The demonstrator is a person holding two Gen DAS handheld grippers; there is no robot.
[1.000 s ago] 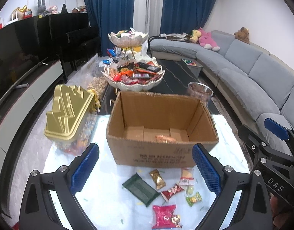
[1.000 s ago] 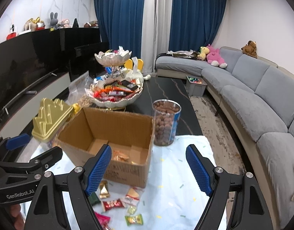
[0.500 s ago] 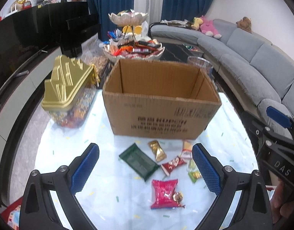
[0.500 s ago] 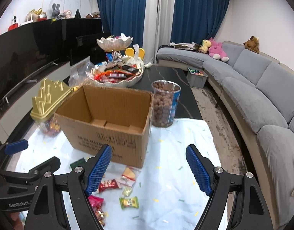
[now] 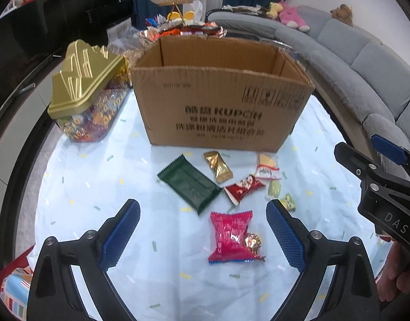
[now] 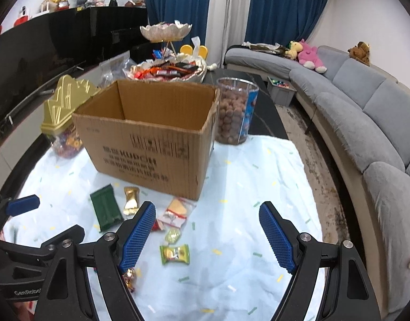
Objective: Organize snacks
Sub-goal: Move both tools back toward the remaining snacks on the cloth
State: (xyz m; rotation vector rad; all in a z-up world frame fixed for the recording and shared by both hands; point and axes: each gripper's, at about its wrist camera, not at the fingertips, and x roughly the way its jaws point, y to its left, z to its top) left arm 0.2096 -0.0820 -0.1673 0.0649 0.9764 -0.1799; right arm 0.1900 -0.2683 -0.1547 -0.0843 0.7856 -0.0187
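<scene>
Left gripper (image 5: pixel 202 232): black angular frame, silver screws, blue cross-hatched fingers (image 5: pixel 120 234); white "GenRobot" lettering on its side — partly cut off. Right gripper (image 6: pixel 206 236): same black build and blue pads, marked "DAS". Bare skin of the right hand (image 5: pixel 397 272) at its handle.

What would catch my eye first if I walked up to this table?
Probably the big open cardboard box in the middle of the pale blue cloth, with loose snack packets scattered in front of it, the pink packet nearest. A gold-lidded candy jar stands to the box's left.
</scene>
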